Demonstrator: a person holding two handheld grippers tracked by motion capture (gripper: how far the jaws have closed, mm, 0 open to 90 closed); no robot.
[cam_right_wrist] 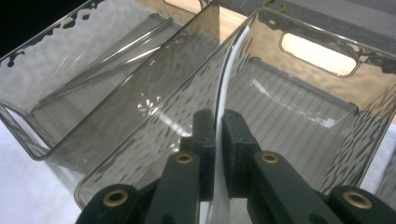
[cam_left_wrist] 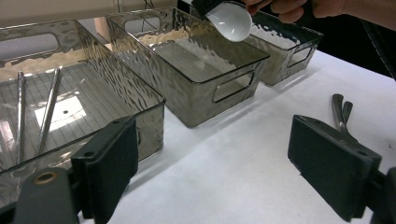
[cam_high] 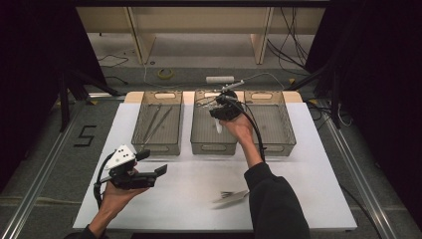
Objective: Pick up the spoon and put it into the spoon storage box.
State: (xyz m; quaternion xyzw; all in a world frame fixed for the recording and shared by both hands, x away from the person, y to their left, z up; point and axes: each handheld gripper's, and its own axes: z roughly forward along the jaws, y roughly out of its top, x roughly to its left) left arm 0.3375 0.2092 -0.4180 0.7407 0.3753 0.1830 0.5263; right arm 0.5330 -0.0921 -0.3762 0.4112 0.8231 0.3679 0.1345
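Note:
A white plastic spoon (cam_left_wrist: pixel 231 21) hangs over the middle smoky bin (cam_high: pixel 214 148), with my right gripper (cam_high: pixel 221 112) shut on it. In the right gripper view the jaws (cam_right_wrist: pixel 218 123) pinch the spoon edge-on, and its thin handle (cam_right_wrist: pixel 224 79) curves away above the bin's ribbed floor (cam_right_wrist: pixel 299 88). My left gripper (cam_high: pixel 153 163) rests low at the front left of the white table, open, with nothing between its pads (cam_left_wrist: pixel 112 144). Metal forks (cam_high: pixel 231 195) lie on the table beside the right forearm.
Three smoky clear bins stand in a row at the back. The left bin (cam_high: pixel 156 148) holds long metal sticks (cam_left_wrist: pixel 46 112); the right bin (cam_high: pixel 278 149) sits beyond the hand. Fork handles (cam_left_wrist: pixel 341 109) lie near the left gripper's right pad. White tabletop (cam_high: pixel 189 184) stretches in front.

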